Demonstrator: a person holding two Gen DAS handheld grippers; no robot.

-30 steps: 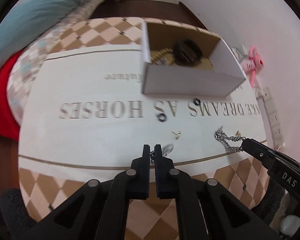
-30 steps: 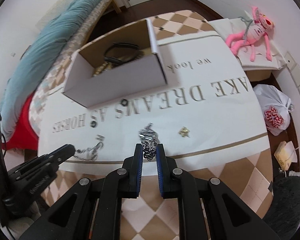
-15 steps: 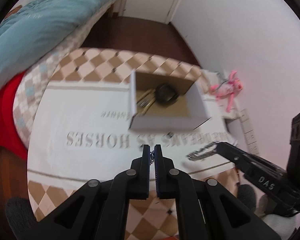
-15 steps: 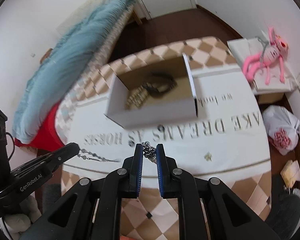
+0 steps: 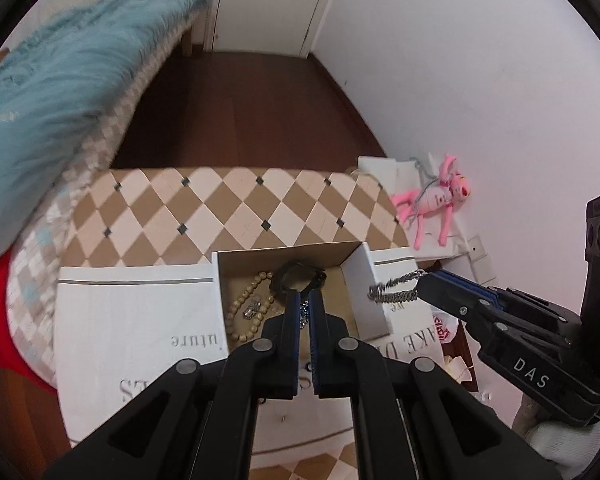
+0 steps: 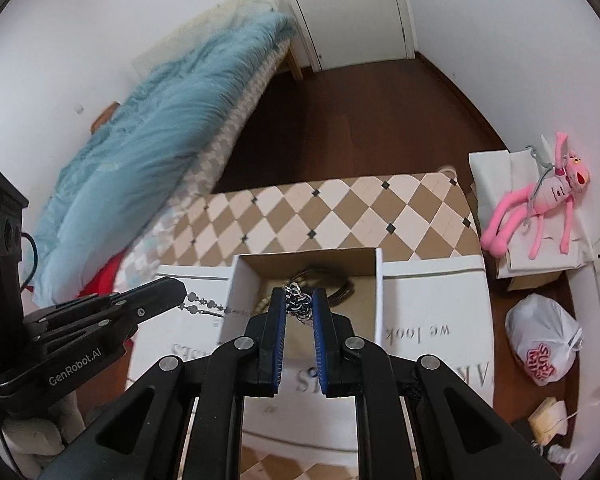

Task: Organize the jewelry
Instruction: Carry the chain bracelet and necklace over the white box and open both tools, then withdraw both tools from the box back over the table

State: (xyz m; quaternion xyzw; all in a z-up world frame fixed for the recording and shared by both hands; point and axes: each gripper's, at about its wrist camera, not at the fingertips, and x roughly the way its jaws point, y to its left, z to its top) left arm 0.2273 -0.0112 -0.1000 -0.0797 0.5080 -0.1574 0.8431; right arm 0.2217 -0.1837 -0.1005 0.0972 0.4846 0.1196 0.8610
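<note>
Above the open cardboard box (image 6: 306,268), your left gripper (image 5: 305,312) pinches a thin beaded chain (image 6: 204,306) and your right gripper (image 6: 299,308) a chunky silver chain (image 6: 299,307), both presumably poised for dropping in.

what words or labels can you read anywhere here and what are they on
"DAS": on the right gripper.
"GenRobot.AI": on the left gripper.
"we look": upside down on the white cloth.
"uture": the end of a cut-off word, upside down on the same cloth.
Other large cloth letters are partly hidden by the grippers and cannot be read whole.
Red print on the plastic bag: too warped to read.
</note>
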